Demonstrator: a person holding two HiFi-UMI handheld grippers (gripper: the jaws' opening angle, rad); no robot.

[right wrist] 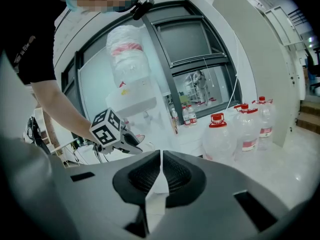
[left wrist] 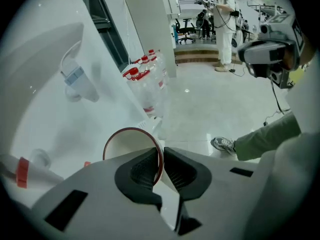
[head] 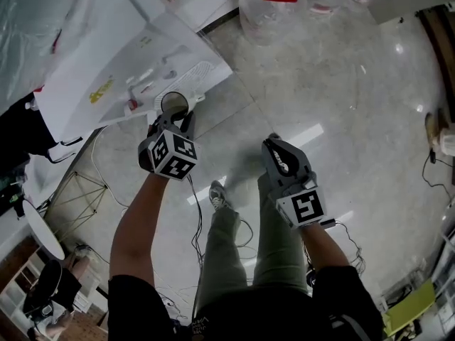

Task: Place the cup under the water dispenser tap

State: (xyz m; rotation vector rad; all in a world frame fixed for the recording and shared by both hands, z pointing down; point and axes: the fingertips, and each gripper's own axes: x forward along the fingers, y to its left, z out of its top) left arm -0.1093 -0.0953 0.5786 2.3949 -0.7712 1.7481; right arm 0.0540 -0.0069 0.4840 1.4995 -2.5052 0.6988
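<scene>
I list: white water dispenser [head: 121, 77], upper left; cup [head: 174, 104] at my left gripper [head: 173, 123] tip, centre-left; right gripper [head: 274, 145], centre; water bottles [head: 274, 2], top edge.

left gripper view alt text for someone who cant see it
The left gripper pinches the rim of a white, red-rimmed cup in front of the water dispenser, whose tap shows higher up. Red-capped water bottles stand on the floor behind; the person's shoe is at right.
</scene>
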